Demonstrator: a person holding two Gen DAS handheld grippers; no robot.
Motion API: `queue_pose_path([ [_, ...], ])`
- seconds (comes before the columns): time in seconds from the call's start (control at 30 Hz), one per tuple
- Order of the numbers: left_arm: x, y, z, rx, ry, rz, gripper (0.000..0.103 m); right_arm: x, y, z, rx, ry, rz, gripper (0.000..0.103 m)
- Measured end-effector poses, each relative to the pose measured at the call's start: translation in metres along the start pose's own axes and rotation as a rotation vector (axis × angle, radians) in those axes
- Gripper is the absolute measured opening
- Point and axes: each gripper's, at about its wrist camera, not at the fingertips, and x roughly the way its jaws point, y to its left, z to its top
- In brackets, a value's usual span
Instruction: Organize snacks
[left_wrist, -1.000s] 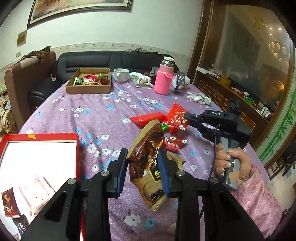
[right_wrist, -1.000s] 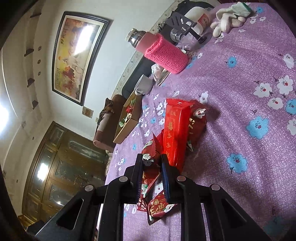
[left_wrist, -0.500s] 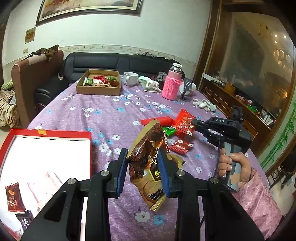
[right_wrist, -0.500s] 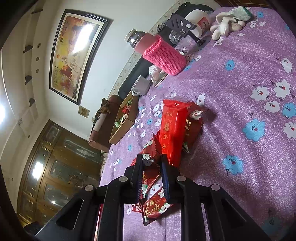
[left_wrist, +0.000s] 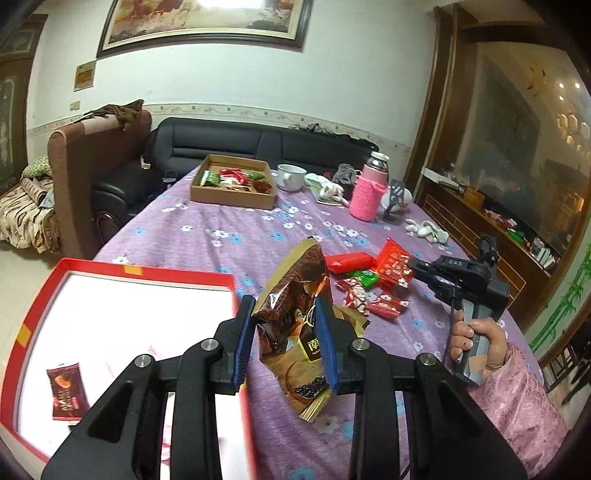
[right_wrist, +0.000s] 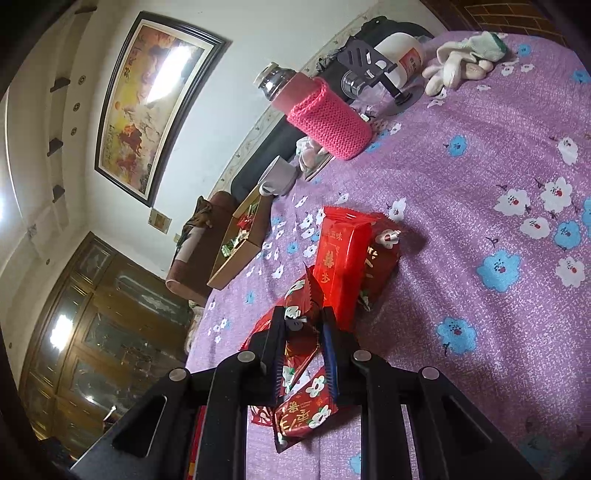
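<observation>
Left gripper (left_wrist: 286, 339) clamped on a brown-and-gold snack pouch (left_wrist: 295, 314), held upright and clear of the purple flowered tablecloth (left_wrist: 229, 236), just beside the right edge of the red-rimmed box (left_wrist: 147, 275). One small dark packet (left_wrist: 66, 391) already lay on the box's white floor. Right gripper (right_wrist: 304, 350) pinched a red flower-print packet (right_wrist: 299, 306) at the loose pile, a red bar-shaped packet (right_wrist: 341, 258) just beyond its tips. Step in hand, as judged: carrying the pouch to the box. Next move probably called for swinging the pouch over the rim, lowering it onto the white floor and easing the jaws apart; the right-hand packet would follow.
</observation>
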Motion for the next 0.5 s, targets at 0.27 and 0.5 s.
queue_pose_path([
  [0.27,-0.020,0.051,-0.002,-0.065,-0.028,0.081,0.030,-0.005,0.008,-0.012,0.012,-0.008,0.028,0.019],
  [0.5,-0.033,0.099,-0.007,-0.144,-0.044,0.184,0.030,0.010,0.053,-0.042,-0.010,0.053,0.143,0.018],
])
